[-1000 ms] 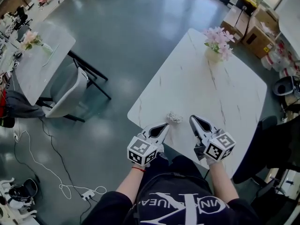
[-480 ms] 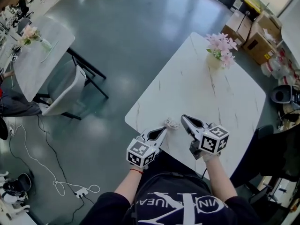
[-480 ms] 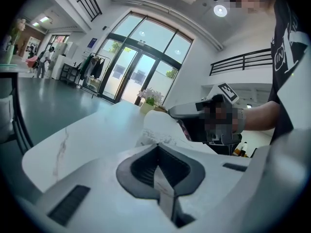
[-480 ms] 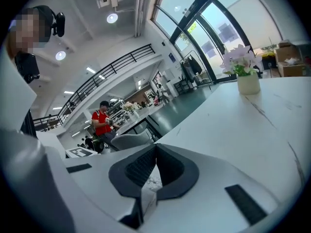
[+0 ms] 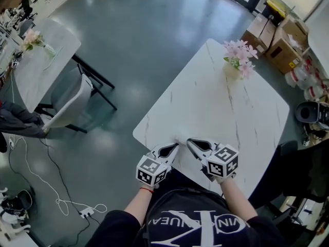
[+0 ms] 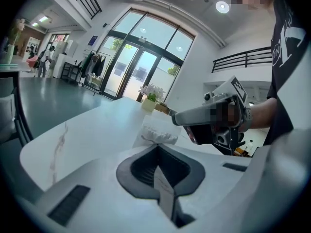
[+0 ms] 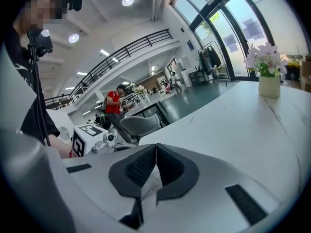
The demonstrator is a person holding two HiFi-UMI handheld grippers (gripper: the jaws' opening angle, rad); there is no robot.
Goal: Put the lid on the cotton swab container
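The left gripper (image 6: 156, 147) is closed together, and nothing is held. The right gripper (image 7: 156, 145) is closed and empty too. The cotton swab container (image 6: 154, 132), with white swabs inside, is set on the worktop (image 5: 216, 102) just ahead of the left gripper. A vase (image 7: 268, 86) of pink flowers is seen far ahead.

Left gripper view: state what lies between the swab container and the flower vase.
Bare table, nothing else, between swab container and flower vase; left gripper view shows it.
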